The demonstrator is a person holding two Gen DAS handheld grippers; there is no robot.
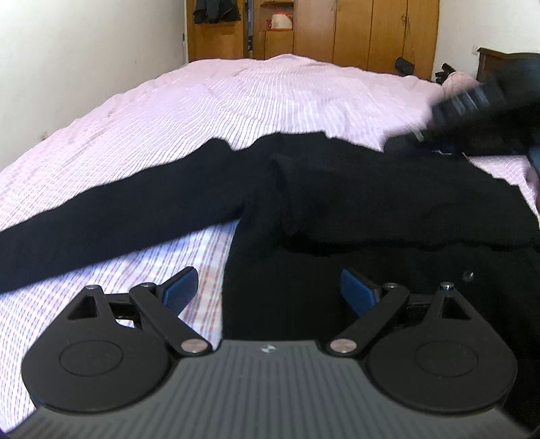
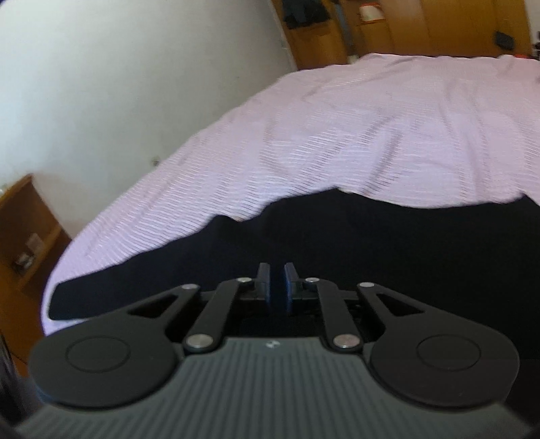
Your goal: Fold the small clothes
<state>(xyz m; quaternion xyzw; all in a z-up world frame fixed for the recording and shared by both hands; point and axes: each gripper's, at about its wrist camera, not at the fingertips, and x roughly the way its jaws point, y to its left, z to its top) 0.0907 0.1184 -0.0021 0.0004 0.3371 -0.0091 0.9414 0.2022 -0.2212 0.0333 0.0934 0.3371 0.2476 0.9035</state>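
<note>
Left fingers (image 1: 268,290): spread wide, nothing gripped, held over the black garment (image 1: 337,209).
Right fingers (image 2: 276,287): a narrow gap seen, no cloth visibly pinched.
Garment: laid flat at the bed's (image 1: 236,98) near edge, one sleeve (image 1: 101,223) stretched toward its left side.
Risk: dark layers may be misjudged and bunched.

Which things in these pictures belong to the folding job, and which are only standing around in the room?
Belong to the job:
- black garment, spread on the bed, one sleeve stretched out
- left gripper, fingers wide apart
- right gripper, fingers nearly together
- pink striped bedsheet, the work surface

Just lying about:
- wooden wardrobe
- dark clothes hanging
- bedside cabinet
</note>
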